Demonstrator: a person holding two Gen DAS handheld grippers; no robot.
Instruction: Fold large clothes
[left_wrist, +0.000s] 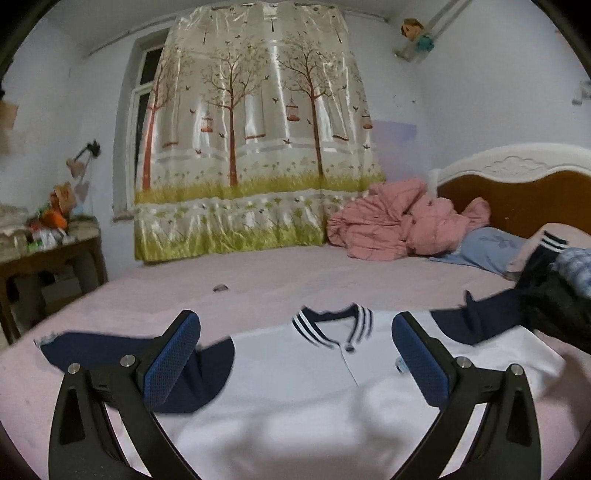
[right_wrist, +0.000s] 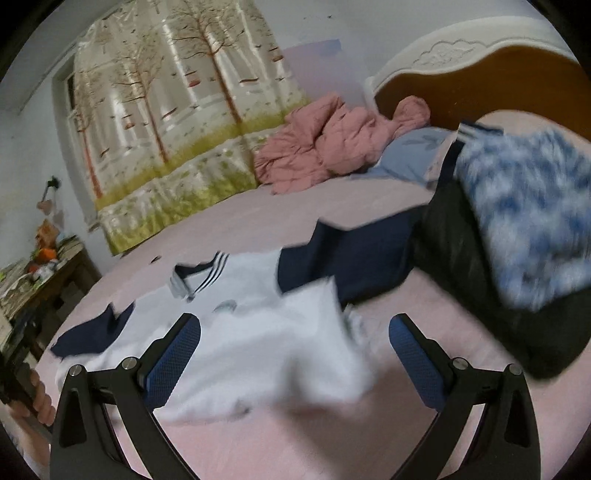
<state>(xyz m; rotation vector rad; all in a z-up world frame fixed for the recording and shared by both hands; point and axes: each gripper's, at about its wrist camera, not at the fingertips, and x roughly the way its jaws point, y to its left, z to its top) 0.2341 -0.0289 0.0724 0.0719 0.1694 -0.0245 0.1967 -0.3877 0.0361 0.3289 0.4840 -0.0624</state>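
Observation:
A white shirt (left_wrist: 295, 387) with navy sleeves and a striped navy collar (left_wrist: 332, 325) lies front up on the pink bed sheet (left_wrist: 258, 280). My left gripper (left_wrist: 295, 354) is open and empty, just above the shirt's chest below the collar. In the right wrist view the same shirt (right_wrist: 251, 343) lies ahead and to the left, blurred, with its right navy sleeve (right_wrist: 351, 258) spread toward the pile. My right gripper (right_wrist: 293, 354) is open and empty over the shirt's right side edge.
A pile of dark and blue-white fuzzy clothes (right_wrist: 517, 229) sits at the right. A pink quilt (left_wrist: 402, 221) and blue pillow (left_wrist: 484, 247) lie by the headboard (left_wrist: 517, 192). A cluttered wooden table (left_wrist: 48, 254) stands left of the bed. A curtain (left_wrist: 251, 147) hangs behind.

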